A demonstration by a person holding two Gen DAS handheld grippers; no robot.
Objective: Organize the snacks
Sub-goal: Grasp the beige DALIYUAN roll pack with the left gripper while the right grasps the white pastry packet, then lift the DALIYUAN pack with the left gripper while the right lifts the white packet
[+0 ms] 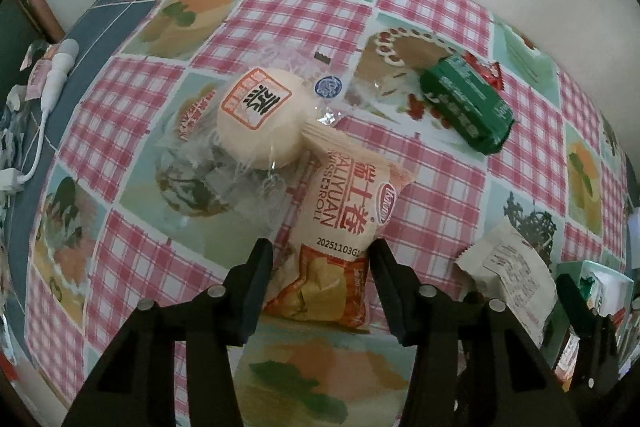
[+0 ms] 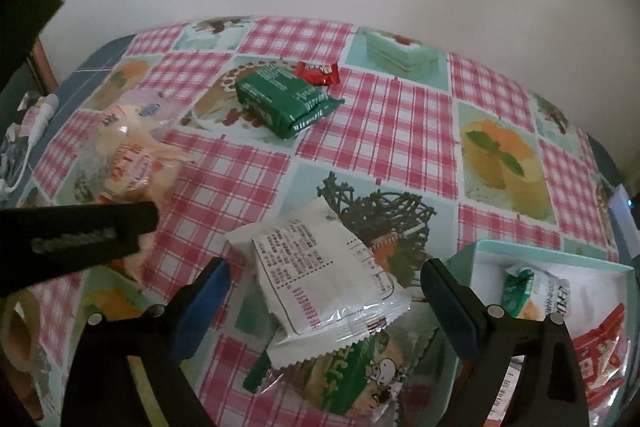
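Note:
My left gripper [image 1: 320, 259] is open, its fingers on either side of an orange-and-cream Swiss roll packet [image 1: 344, 223] lying on the checked tablecloth [image 1: 400, 7]. A round bun in clear wrap [image 1: 260, 119] lies just beyond it. My right gripper [image 2: 324, 279] is open around a white snack packet [image 2: 324, 275], which rests on a green cartoon packet [image 2: 360, 375]. A green packet [image 2: 284, 99] and a small red one [image 2: 318, 71] lie farther back. The left gripper's finger shows in the right wrist view [image 2: 80, 231].
A pale teal box [image 2: 552, 251] at the right holds several snack packets. A white cable and plug [image 1: 52, 83] lie on the blue table edge at the left. A white wall stands behind the table.

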